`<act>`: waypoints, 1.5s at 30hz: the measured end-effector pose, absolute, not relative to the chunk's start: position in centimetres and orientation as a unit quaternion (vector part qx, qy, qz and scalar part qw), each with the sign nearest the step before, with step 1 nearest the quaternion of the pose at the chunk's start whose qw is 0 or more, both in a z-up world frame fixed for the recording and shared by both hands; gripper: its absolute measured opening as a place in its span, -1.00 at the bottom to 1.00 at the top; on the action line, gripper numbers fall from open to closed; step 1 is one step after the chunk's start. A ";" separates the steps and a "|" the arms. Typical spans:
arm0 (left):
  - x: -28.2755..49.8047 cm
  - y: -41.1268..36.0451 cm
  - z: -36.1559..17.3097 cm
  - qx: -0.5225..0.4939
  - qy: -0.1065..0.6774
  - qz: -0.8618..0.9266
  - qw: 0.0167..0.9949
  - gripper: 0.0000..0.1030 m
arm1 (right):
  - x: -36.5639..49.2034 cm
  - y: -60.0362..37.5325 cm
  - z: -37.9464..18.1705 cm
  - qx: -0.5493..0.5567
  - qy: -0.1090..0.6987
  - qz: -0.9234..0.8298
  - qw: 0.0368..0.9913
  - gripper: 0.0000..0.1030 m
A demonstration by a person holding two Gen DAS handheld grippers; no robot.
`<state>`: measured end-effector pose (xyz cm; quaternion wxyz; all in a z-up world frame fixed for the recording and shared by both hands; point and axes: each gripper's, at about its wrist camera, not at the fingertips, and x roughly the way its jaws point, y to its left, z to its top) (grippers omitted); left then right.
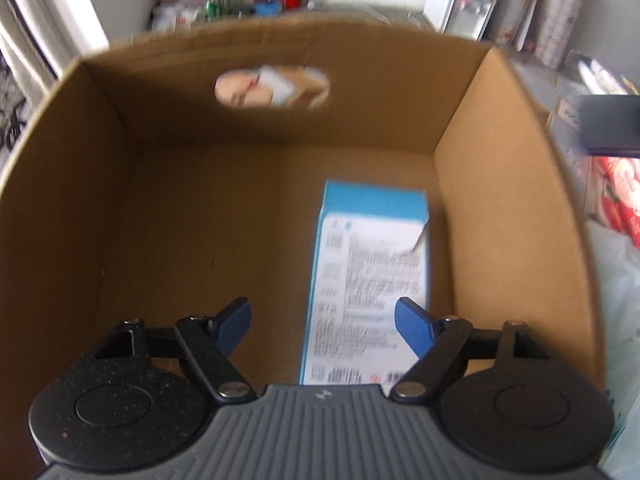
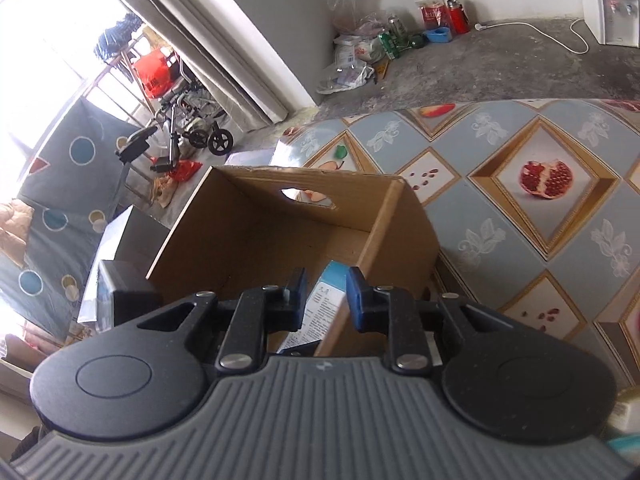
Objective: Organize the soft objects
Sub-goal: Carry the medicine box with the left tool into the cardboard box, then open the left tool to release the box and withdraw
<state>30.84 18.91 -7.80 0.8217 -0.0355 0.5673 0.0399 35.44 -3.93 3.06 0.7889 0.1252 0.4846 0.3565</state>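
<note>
A blue and white printed packet (image 1: 368, 280) lies flat on the floor of an open cardboard box (image 1: 120, 128), near its right wall. My left gripper (image 1: 322, 326) hovers over the box, open and empty, its blue fingertips (image 1: 236, 322) spread above the packet's near end. In the right wrist view the same box (image 2: 224, 224) stands on the patterned tablecloth, with the packet (image 2: 326, 304) showing inside. My right gripper (image 2: 324, 300) is above the box's near edge, its jaws partly open with nothing between them.
The table is covered by a tiled fruit-pattern cloth (image 2: 540, 216). Dark boxes (image 2: 132, 292) sit left of the cardboard box. A red and white package (image 1: 616, 196) and a white plastic bag (image 1: 616, 280) lie right of it. Bottles and cans (image 2: 400, 32) stand on the floor beyond.
</note>
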 end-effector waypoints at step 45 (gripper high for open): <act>29.0 16.6 -6.1 0.043 0.575 0.033 0.816 0.31 | 23.3 -16.5 1.2 0.209 0.460 0.316 0.803 -0.50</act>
